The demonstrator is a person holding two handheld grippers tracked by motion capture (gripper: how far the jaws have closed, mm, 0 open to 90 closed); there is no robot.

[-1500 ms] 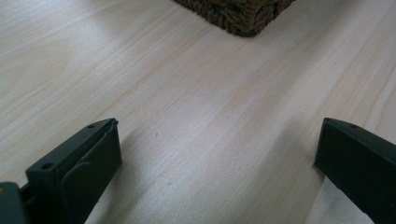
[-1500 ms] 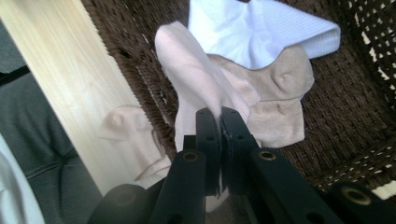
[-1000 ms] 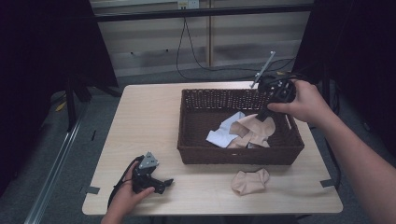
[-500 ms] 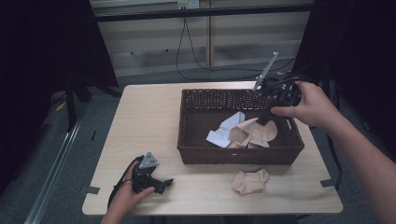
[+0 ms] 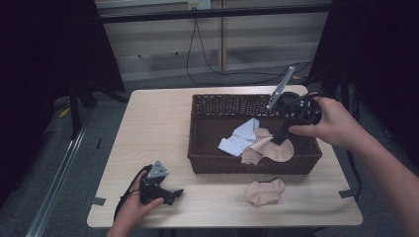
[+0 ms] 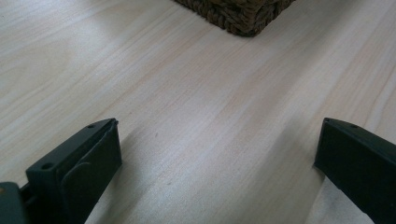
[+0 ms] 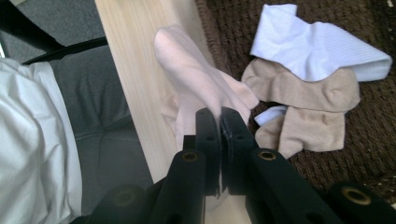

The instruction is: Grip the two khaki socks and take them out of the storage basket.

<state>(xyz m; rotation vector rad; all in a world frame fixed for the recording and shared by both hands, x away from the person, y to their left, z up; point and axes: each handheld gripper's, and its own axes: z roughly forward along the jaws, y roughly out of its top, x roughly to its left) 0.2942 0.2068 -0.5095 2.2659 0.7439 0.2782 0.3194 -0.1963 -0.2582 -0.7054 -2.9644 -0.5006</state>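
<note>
The left gripper [image 5: 174, 193] rests on the table [image 5: 158, 128], jaws wide apart. In the wicker basket [image 5: 207, 148] lie one white sock [image 5: 239, 139] and partly hidden beige socks; the right gripper [image 7: 219, 122] clamps a pale pink sock [image 7: 191, 70]. One beige sock [image 5: 264, 191] lies outside.

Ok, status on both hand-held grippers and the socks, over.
Right hand-held gripper shut on pale pink sock, over brown wicker basket. Left hand-held gripper open, resting on table. Beige sock on table by basket front.
</note>
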